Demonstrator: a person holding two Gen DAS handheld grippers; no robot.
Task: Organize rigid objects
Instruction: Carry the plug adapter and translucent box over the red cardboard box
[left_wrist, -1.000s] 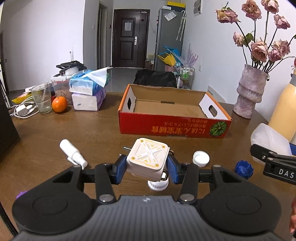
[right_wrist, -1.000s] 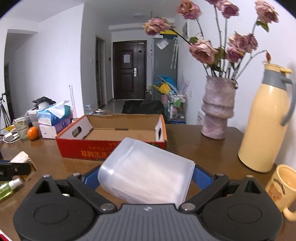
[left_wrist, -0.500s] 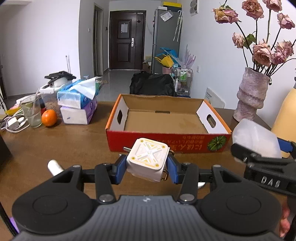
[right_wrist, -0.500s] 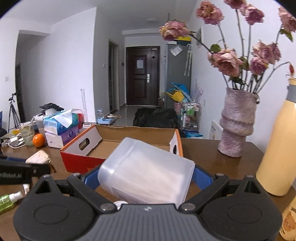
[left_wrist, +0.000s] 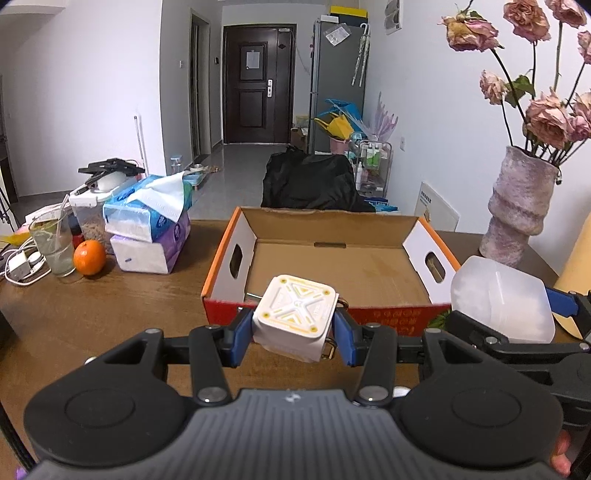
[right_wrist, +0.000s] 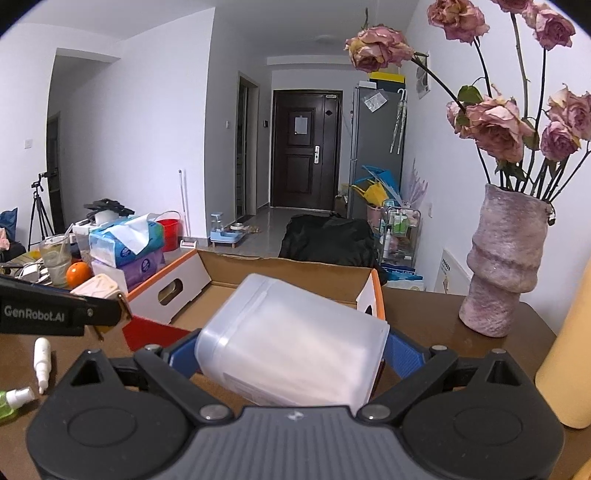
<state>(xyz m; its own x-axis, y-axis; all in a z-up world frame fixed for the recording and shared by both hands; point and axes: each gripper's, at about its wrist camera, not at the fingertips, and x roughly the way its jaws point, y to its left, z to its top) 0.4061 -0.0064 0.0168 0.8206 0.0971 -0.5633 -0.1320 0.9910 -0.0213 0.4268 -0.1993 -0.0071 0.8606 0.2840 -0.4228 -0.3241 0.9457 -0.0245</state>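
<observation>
Both Loads Poised at the Carton's Edge

Squarely between the blue pads of the left claw (left_wrist: 294, 334) sat a white cube (left_wrist: 295, 321), its patterned face tilted up, lifted clear of the worktop (left_wrist: 110, 314) just short of the red front wall of the open carton (left_wrist: 332, 266). The right claw (right_wrist: 291, 360) was spread wide and clamped on a frosted tub (right_wrist: 291, 339) lying tilted on its side, above the carton's near right corner. Both loads seemed aimed at the empty carton, probably the collecting spot. Left behind on the worktop were a white bottle (right_wrist: 41, 360) and a green sprayer (right_wrist: 11, 400). Farther off stood an orange (left_wrist: 89, 257), tissue packs (left_wrist: 147, 229) and a vase (left_wrist: 517, 210).
</observation>
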